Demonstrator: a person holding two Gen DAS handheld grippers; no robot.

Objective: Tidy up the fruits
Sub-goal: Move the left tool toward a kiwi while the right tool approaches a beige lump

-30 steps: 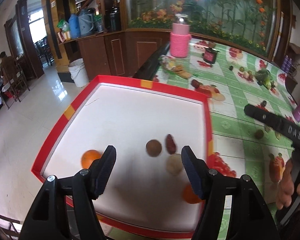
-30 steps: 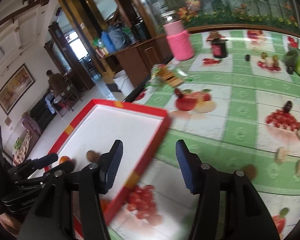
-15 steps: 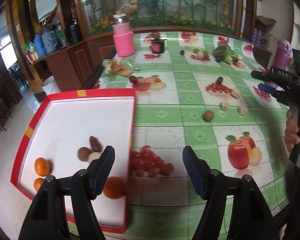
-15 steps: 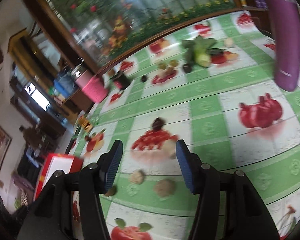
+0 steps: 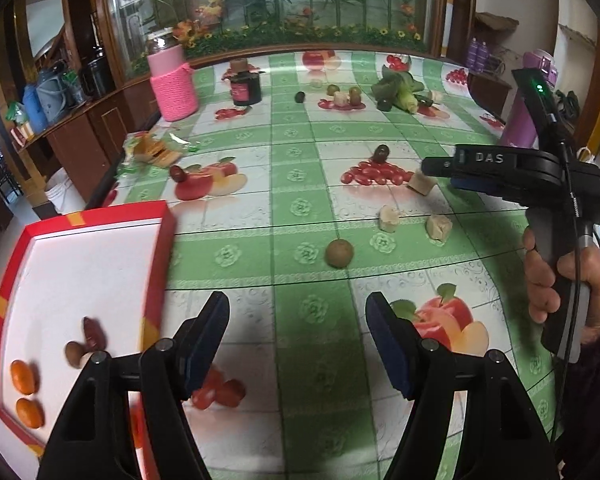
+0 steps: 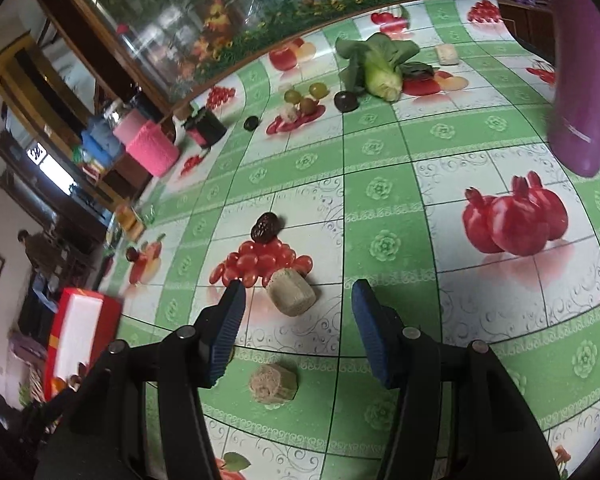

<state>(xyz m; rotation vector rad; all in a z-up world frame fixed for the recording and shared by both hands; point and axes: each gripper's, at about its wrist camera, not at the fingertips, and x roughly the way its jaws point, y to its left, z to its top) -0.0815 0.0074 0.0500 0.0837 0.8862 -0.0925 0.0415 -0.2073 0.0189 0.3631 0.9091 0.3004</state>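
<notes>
Both tongs hang over the bench (image 5: 308, 184) with its green-and-white fruit-print cloth, each spread wide and holding nothing. The left tongs (image 5: 298, 320) hover near the bench's left edge, just right of the red-rimmed tray (image 5: 156, 264) that sits at that edge. Inside the tray lie two oranges (image 5: 23, 376) near its left wall, a brown round fruit (image 5: 74, 354) and a dark red date (image 5: 92, 330) close together. Farther in on the cloth a brown kiwi (image 5: 339, 253) rests alone, with two pale cut chunks (image 5: 389, 218) beyond it to the right. The right tongs (image 6: 298, 320) are over the middle of the bench; a pale cut chunk (image 6: 292, 294) lies between their tips, another chunk (image 6: 273, 382) lower between the arms. A wrinkled dark date (image 6: 265, 227) sits beyond. Leafy greens (image 6: 376, 66) and several small round fruits (image 6: 306, 98) lie toward the far edge.
</notes>
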